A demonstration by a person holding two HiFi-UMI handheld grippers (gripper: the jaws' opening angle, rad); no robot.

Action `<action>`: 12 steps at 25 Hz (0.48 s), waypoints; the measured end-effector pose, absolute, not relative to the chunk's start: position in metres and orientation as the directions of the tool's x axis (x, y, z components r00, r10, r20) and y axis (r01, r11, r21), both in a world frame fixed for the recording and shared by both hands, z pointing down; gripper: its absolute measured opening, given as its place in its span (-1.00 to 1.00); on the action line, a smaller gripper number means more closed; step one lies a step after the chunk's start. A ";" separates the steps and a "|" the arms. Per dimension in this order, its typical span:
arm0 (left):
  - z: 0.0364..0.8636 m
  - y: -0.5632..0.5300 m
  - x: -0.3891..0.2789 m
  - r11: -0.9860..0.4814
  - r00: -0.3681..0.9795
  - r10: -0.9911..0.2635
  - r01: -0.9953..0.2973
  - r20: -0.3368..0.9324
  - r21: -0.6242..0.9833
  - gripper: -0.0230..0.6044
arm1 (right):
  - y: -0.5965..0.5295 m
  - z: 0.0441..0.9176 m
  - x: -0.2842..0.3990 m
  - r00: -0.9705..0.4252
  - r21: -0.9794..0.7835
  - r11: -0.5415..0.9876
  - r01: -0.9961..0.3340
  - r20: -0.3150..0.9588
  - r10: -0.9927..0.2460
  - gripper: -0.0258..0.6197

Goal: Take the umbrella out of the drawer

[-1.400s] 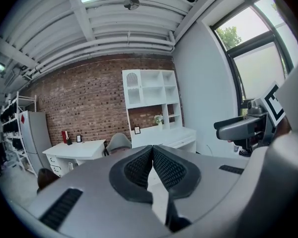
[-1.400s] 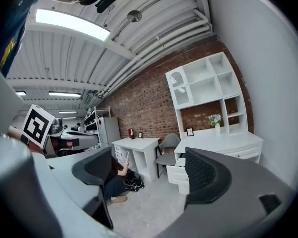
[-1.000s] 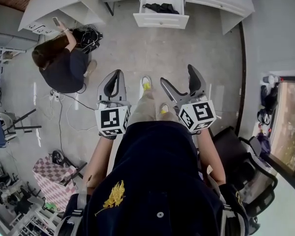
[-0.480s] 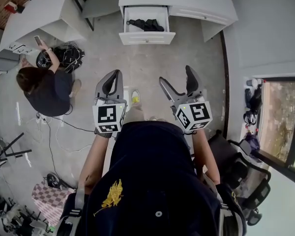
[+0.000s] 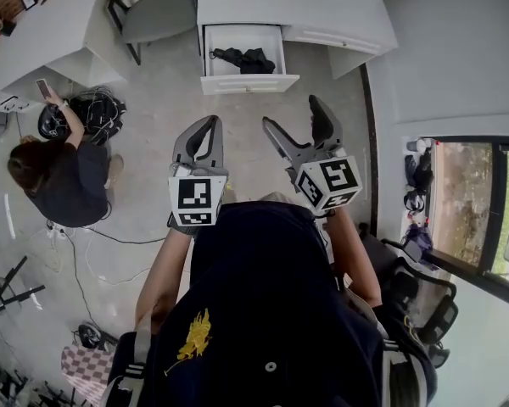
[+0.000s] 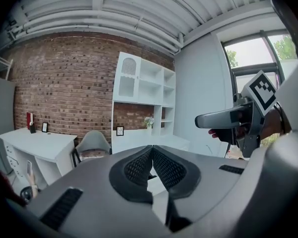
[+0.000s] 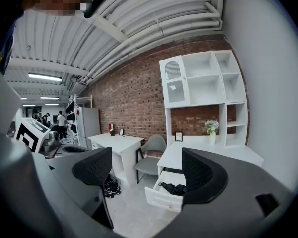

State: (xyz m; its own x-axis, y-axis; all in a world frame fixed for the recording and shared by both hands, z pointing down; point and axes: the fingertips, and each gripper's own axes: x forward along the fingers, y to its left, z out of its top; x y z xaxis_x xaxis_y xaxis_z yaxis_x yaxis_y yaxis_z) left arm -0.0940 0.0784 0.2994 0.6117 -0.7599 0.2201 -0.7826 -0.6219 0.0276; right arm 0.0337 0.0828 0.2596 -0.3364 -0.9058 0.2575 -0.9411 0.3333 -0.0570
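The black folded umbrella (image 5: 243, 58) lies inside the open white drawer (image 5: 250, 84) at the far side of the room, under the white tabletop (image 5: 271, 2) and well apart from both grippers. The left gripper (image 5: 208, 125) has its fingers clenched on nothing. The right gripper (image 5: 291, 114) has its fingers released and wide, and the right gripper view frames the drawer between them. The step in hand looks like the approach. It would go best squarely, leading with the right gripper, coming down over the drawer's front lip and straddling the umbrella's middle before clamping.
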 end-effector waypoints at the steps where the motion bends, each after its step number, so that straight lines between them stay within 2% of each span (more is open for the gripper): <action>1: 0.300 0.073 -0.096 -0.620 0.614 -0.761 -0.784 0.211 0.043 -0.86 | 0.076 0.259 0.031 -0.336 -0.046 0.336 -0.941 0.265 -0.904 0.47; 12: 0.306 0.040 -0.092 -0.635 0.634 -0.753 -0.771 0.176 0.060 -0.86 | 0.014 0.265 0.020 -0.385 -0.078 0.379 -0.922 0.275 -0.881 0.47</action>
